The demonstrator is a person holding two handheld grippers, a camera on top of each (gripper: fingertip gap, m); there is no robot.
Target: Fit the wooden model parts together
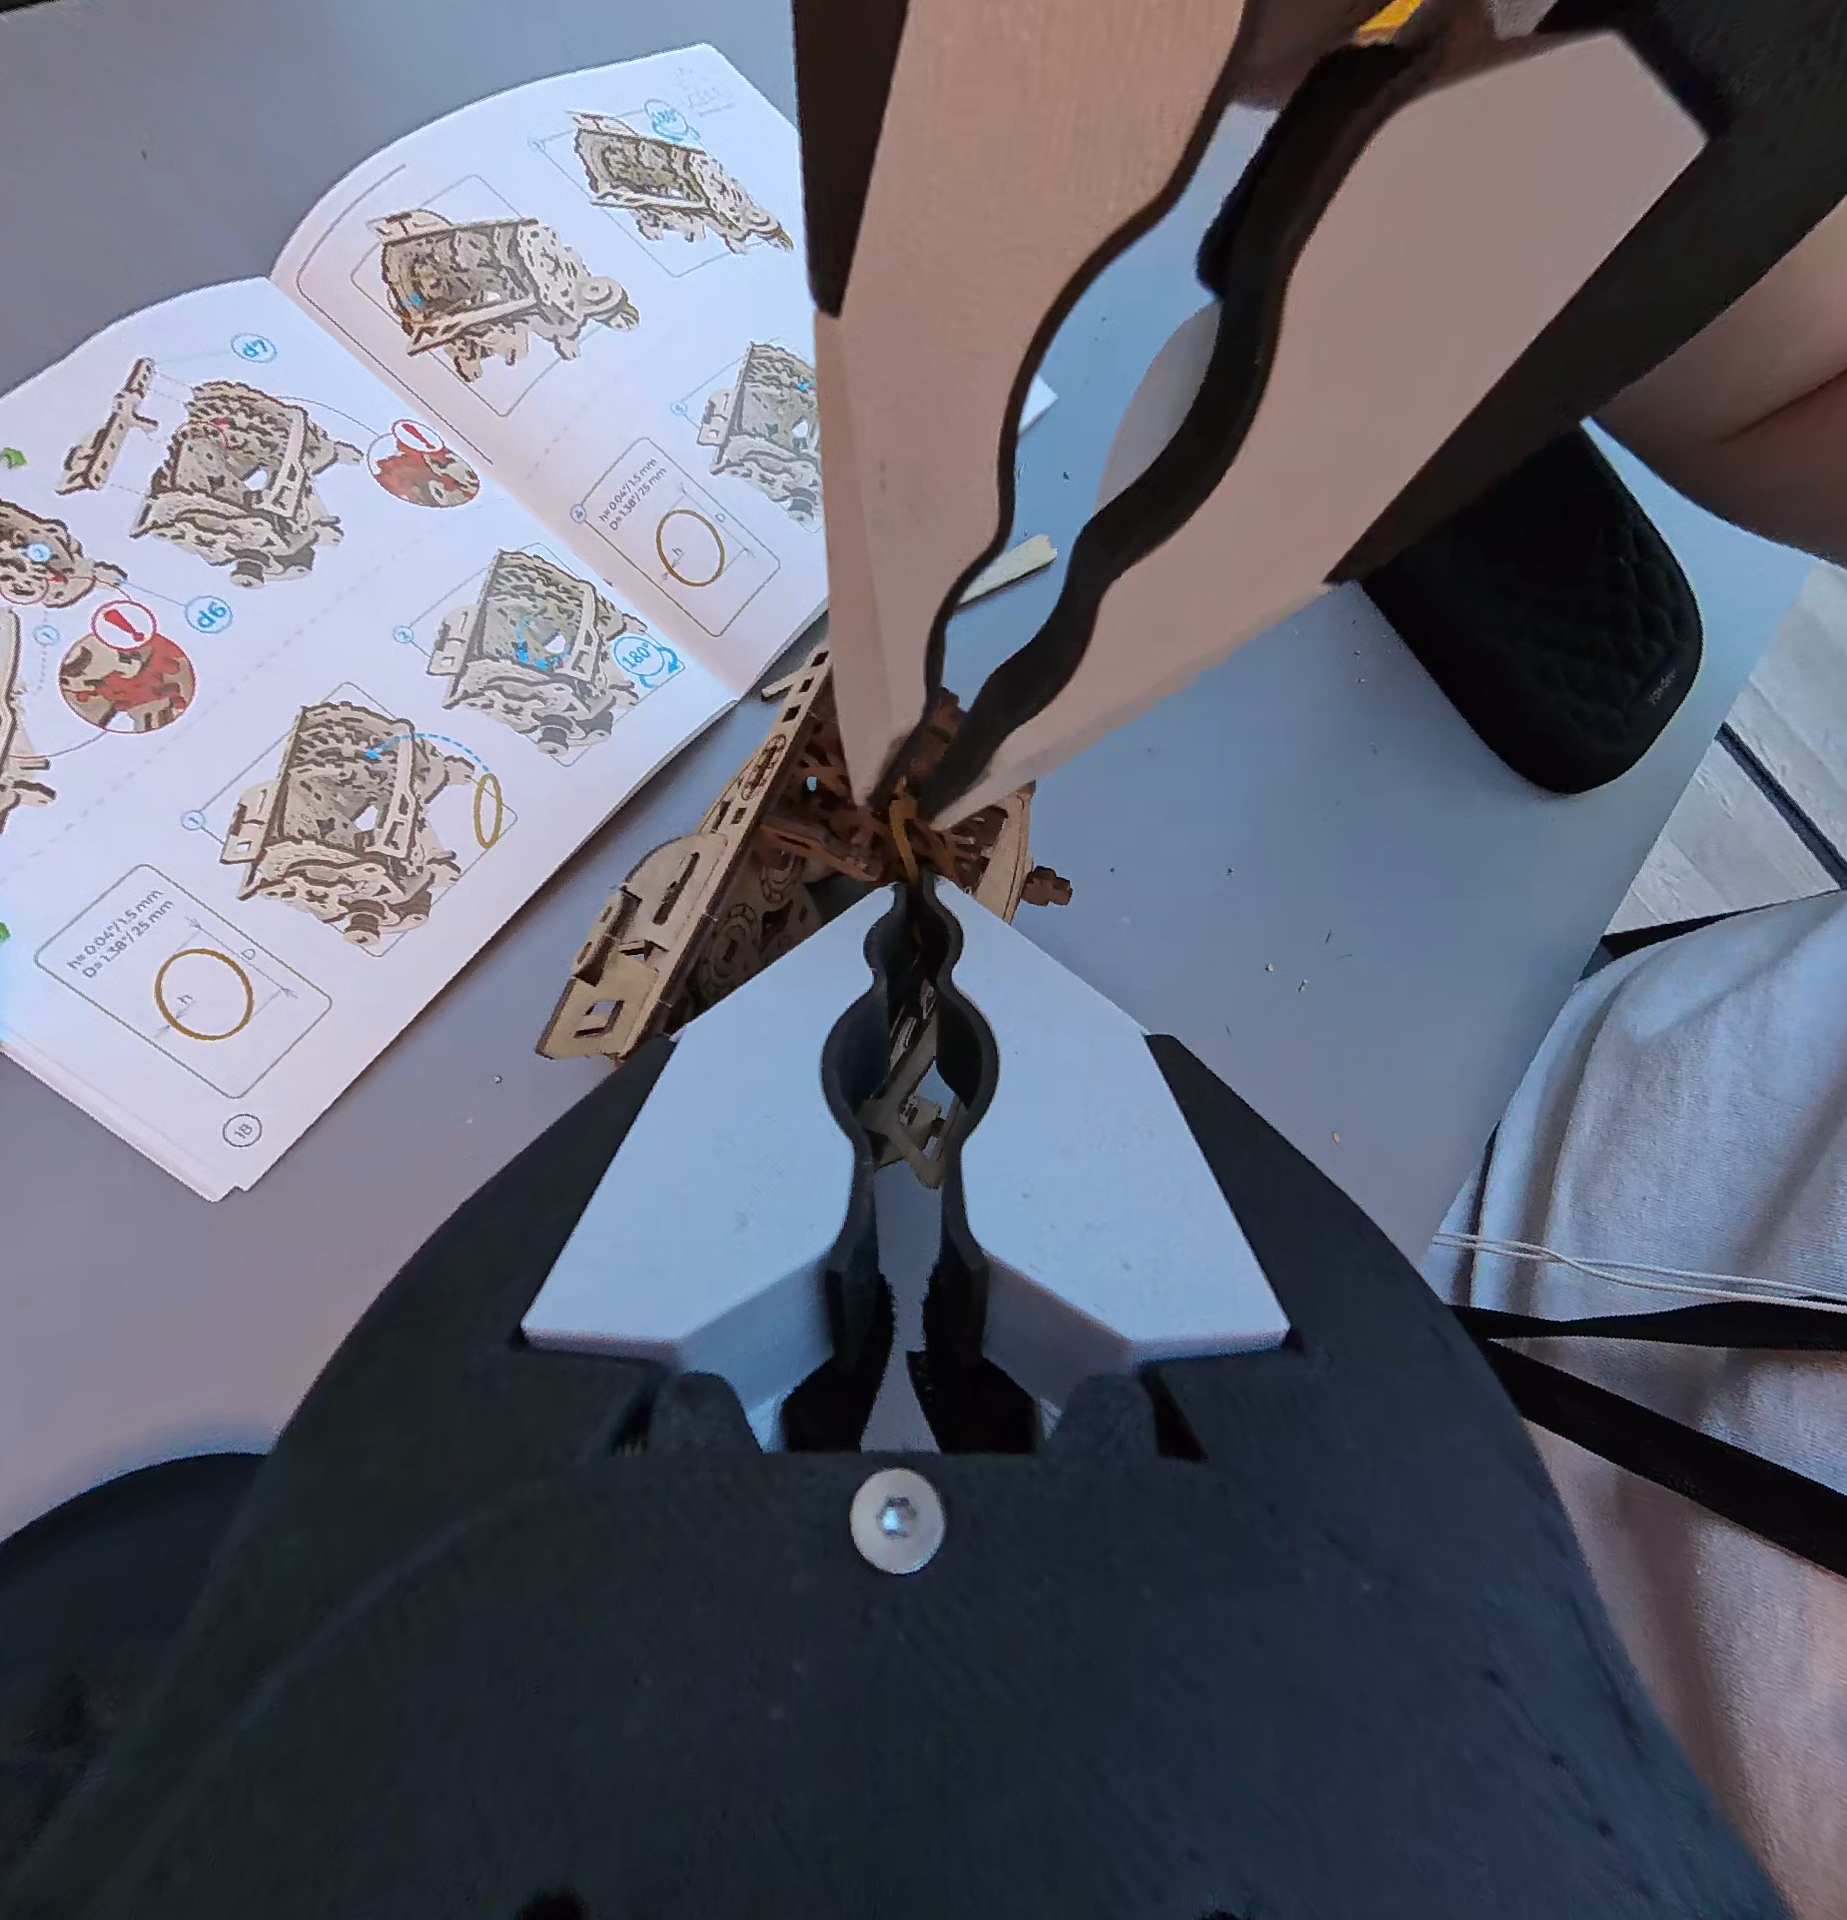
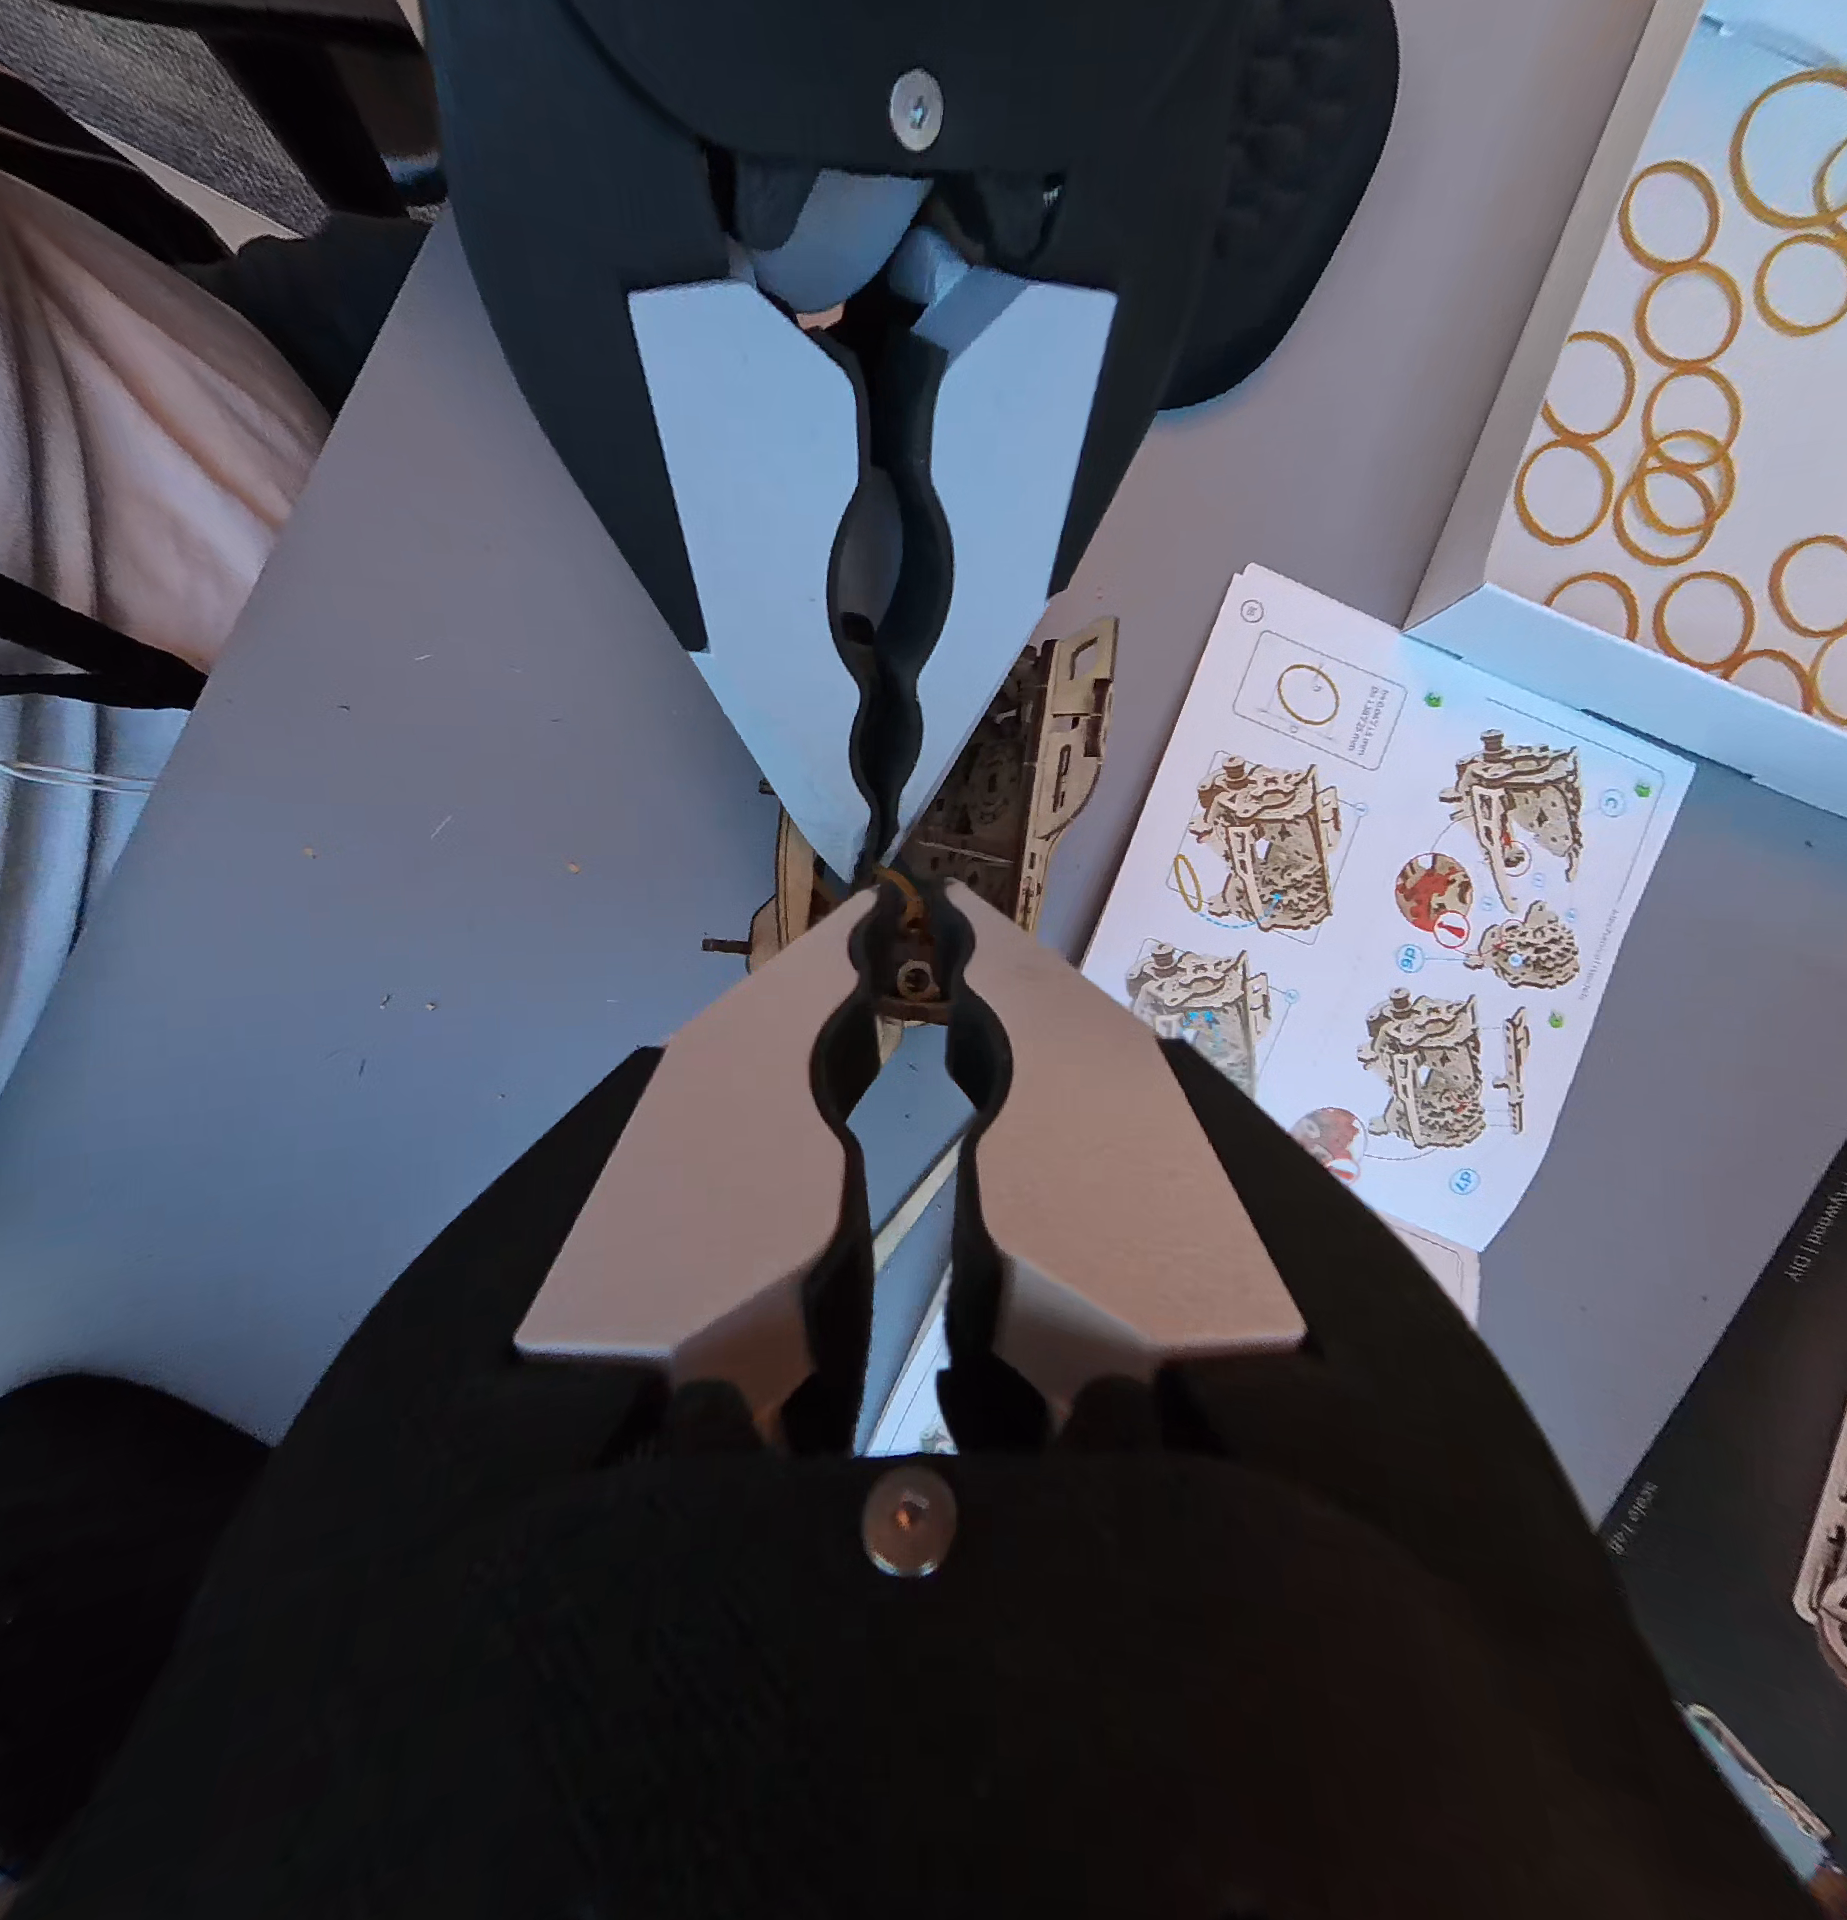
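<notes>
Left wrist view: left tongs (image 1: 914, 899), grey-faced with black wavy pads, are closed to a narrow slit at the tips, and a piece of the wooden model (image 1: 690, 914) shows between the pads further back. Whether the pads actually clamp that piece cannot be told. The model sits on the grey desk (image 1: 1314, 883), just beyond the left tips and touching the edge of the open instruction booklet (image 1: 358, 623), which lies to the left. Right tongs (image 1: 914, 795), tan-faced, come in from above; their tips are clenched on a yellow rubber band (image 1: 903, 831) at the top of the model. A small wooden sliver (image 1: 1012, 569) lies on the desk behind them. A black rounded object (image 1: 1542, 623) stands at the right.

Right wrist view: right tongs (image 2: 908, 896) point forward, tips nearly together, with the band (image 2: 898, 894) between them above a round model part. Left tongs (image 2: 877, 847) approach from the opposite side, tips almost meeting the right ones. The model (image 2: 1044, 769) lies beneath both. The booklet (image 2: 1418, 914) is to the right; beyond it, a white tray (image 2: 1470, 582) holds many loose rubber bands (image 2: 1688, 312).
</notes>
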